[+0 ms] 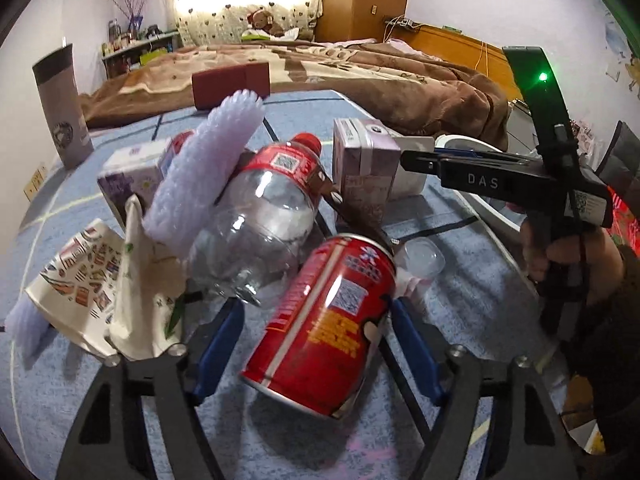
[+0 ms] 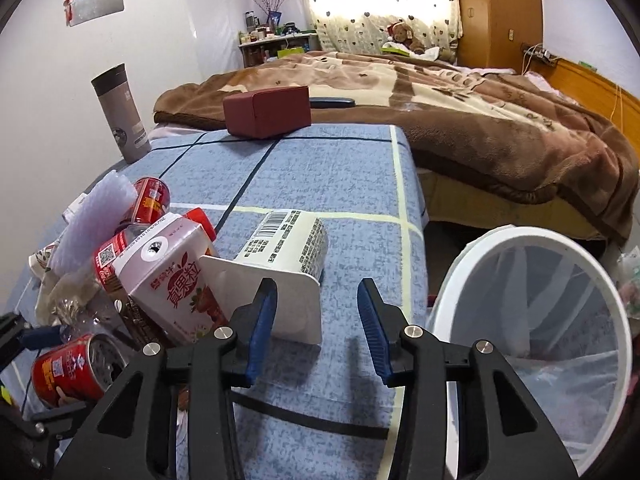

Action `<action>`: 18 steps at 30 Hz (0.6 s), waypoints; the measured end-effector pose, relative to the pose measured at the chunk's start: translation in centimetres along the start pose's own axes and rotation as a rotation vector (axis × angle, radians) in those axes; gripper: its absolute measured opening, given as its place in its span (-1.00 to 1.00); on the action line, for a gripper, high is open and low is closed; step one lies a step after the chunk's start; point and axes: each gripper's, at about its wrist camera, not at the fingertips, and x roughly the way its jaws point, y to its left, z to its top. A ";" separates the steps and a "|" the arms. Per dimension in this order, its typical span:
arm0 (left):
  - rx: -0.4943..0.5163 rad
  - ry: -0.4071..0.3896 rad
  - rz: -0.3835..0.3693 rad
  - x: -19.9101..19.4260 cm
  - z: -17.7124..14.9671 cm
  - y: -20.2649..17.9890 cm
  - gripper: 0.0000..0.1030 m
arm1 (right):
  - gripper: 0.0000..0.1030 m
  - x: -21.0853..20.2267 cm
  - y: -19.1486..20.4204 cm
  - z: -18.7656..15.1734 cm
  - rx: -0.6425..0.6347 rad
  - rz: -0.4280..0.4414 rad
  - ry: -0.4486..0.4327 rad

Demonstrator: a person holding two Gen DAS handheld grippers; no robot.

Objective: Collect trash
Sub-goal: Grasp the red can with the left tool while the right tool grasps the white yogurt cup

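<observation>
Your left tongs (image 1: 316,344) straddle a dented red can (image 1: 320,328) with yellow print and a QR code, lying tilted on the blue surface (image 1: 320,120); whether they pinch it, you cannot tell. Your right tongs (image 2: 316,332) gape, released, a white yogurt cup (image 2: 288,264) with a barcode at 11 o'clock. The other tool (image 1: 500,180) reads "DAS".

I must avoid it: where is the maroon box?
Right wrist view, top centre: maroon box at the table's far edge, before the bed.
</observation>
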 end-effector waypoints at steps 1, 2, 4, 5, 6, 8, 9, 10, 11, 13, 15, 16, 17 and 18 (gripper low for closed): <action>0.003 -0.004 -0.004 -0.1 0.0 -0.2 0.39 | -0.34 0.1 0.0 0.0 0.004 0.012 0.003; 0.005 -0.005 -0.011 -0.2 0.0 -0.2 0.35 | -0.40 0.2 -0.1 0.0 0.009 0.013 0.006; 0.003 -0.007 -0.018 -0.1 0.1 -0.3 0.26 | -0.51 0.5 -0.2 0.1 0.014 0.016 0.012; 0.003 -0.011 -0.015 -0.1 0.2 -0.4 0.24 | -0.54 0.5 -0.3 0.1 0.016 0.023 0.010; 0.001 -0.012 -0.013 0.0 0.3 -0.4 0.21 | -0.60 0.5 -0.3 0.1 0.016 0.023 0.007; -0.009 -0.017 -0.013 -0.1 0.3 -0.4 0.17 | -0.76 0.3 -0.2 0.1 0.016 0.016 -0.001; -0.017 -0.022 -0.015 -0.2 0.3 -0.5 0.15 | -0.83 0.3 -0.2 0.1 0.019 0.018 -0.004; -0.027 -0.023 -0.017 -0.2 0.2 -0.3 0.14 | -0.84 0.3 -0.4 0.1 0.025 0.014 -0.006; -0.039 -0.024 -0.017 -0.2 0.2 -0.2 0.13 | -0.84 0.2 -0.5 0.1 0.032 0.010 -0.012; -0.058 -0.029 -0.013 -0.2 0.1 -0.1 0.13 | -0.85 0.0 -0.7 0.1 0.038 0.013 -0.022; -0.073 -0.036 -0.013 -0.4 0.1 0.0 0.12 | -0.85 -0.3 -0.7 -0.1 0.036 0.021 -0.029; -0.076 -0.042 -0.013 -0.5 0.1 0.0 0.12 | -0.85 -0.4 -0.6 -0.2 0.034 0.020 -0.035; -0.085 -0.049 -0.008 -0.6 0.1 0.1 0.11 | -0.85 -0.6 -0.5 -0.2 0.033 0.017 -0.040; -0.092 -0.051 -0.002 -0.7 0.2 0.1 0.11 | -0.85 -0.7 -0.5 -0.3 0.033 0.020 -0.043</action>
